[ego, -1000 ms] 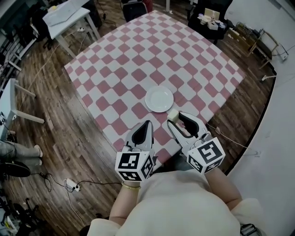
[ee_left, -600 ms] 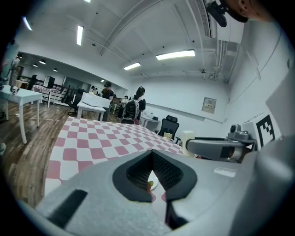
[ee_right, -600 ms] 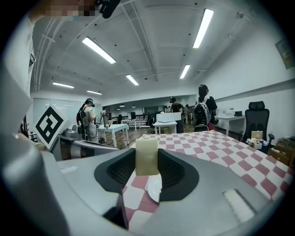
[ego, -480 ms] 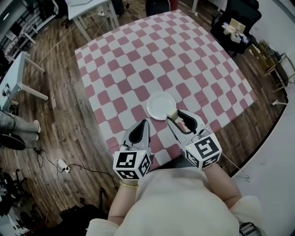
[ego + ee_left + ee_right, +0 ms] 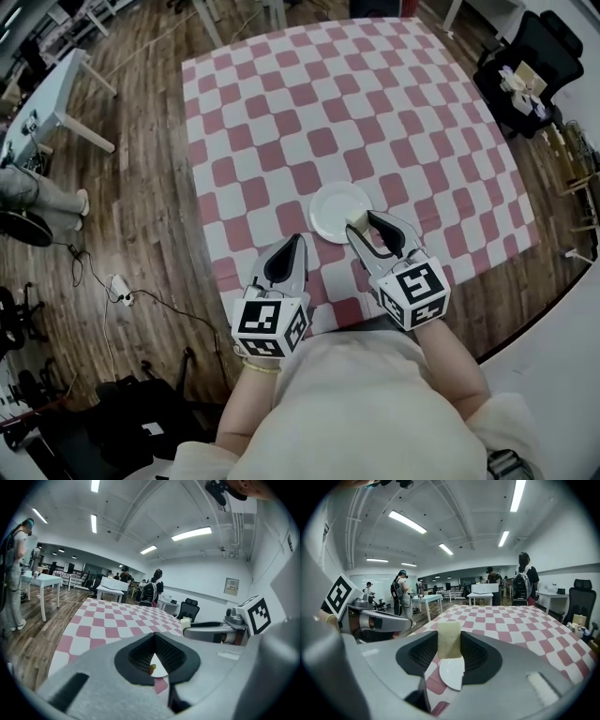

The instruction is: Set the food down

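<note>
Head view, centre: a table (image 5: 309, 112) under a pink/white check cloth is seen from above, with a white plate (image 5: 330, 212) near its lower edge. R gripper (image 5: 362, 222) is reached in from lower right. Its jaws are set wide and clamped on the food (image 5: 356, 217), a pale cream block held upright betw. the pads. The food is seen at the plate's right rim. Whether it touches the plate can't be told. In the R gripper view the block (image 5: 449, 639) is seen mid-frame, with the plate (image 5: 452, 673) just below it in the gap betw. the jaws.

L gripper (image 5: 299, 240) is held lower left of the plate, over the cloth, apart from the plate. Its jaws are closed to a point at the tips. In the L gripper view a sliver of plate is seen through the small gap behind the tips, and the R gripper with the food is seen at right of frame.

Wood floor (image 5: 141, 225) is seen left of the table. A white side table (image 5: 58, 89) stands upper left, and a black chair (image 5: 539, 47) upper right. A power strip (image 5: 119, 287) w/ cable lies on the floor at left.
</note>
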Tool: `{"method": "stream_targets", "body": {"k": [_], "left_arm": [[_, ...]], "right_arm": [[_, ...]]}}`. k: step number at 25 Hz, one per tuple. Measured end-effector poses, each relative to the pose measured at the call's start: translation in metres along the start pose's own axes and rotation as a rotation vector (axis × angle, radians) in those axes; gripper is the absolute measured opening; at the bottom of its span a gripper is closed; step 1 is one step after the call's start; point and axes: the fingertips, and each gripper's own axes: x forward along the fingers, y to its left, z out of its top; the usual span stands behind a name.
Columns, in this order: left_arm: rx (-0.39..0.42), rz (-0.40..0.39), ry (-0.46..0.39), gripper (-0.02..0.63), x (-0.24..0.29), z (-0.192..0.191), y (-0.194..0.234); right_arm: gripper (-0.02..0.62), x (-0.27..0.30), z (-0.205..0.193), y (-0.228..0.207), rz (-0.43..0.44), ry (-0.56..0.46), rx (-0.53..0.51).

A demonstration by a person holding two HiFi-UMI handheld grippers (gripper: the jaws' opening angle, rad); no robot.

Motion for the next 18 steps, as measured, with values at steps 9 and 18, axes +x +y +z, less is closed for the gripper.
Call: {"method": "stream_targets", "body": {"k": [9, 18], "left_arm": [[-0.03, 0.11, 0.002, 0.006, 0.01, -0.017, 0.011], [-0.069, 0.205, 0.003, 0.006, 0.014, -0.032, 0.023]], "right_arm": [[0.158, 0.035, -0.032, -0.022, 0.091, 0.141, -0.112], [0.158, 0.066, -0.068, -0.036, 0.166, 0.279, -0.198]]}}
